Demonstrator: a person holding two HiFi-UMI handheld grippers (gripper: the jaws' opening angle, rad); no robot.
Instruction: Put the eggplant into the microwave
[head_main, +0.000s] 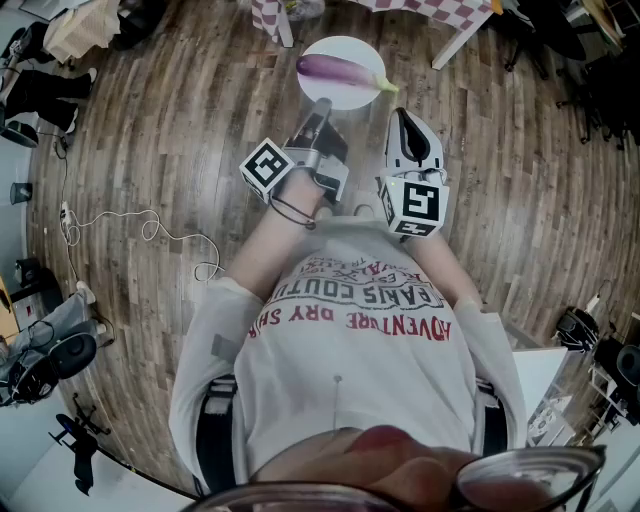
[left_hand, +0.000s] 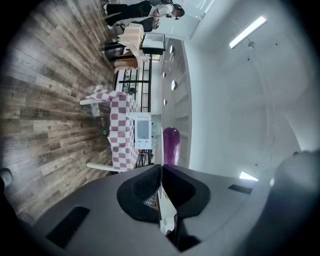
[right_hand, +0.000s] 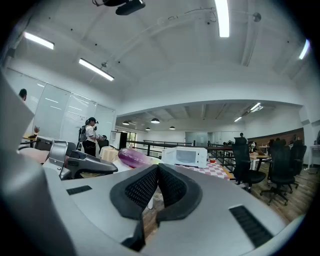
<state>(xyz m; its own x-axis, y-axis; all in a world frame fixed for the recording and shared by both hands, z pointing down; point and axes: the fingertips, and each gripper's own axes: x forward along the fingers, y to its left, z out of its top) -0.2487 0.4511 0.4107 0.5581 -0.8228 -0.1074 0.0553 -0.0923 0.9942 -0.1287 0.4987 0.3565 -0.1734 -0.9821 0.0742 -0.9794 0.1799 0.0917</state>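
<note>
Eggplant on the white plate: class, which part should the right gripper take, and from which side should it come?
Probably the thick purple middle of the eggplant, from above, jaws across its width. It lies flat, lengthwise across the plate; its ends taper, and the left gripper holds the near rim.

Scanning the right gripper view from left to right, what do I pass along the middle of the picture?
left gripper, shut on the plate rim → eggplant → microwave → office chairs
</note>
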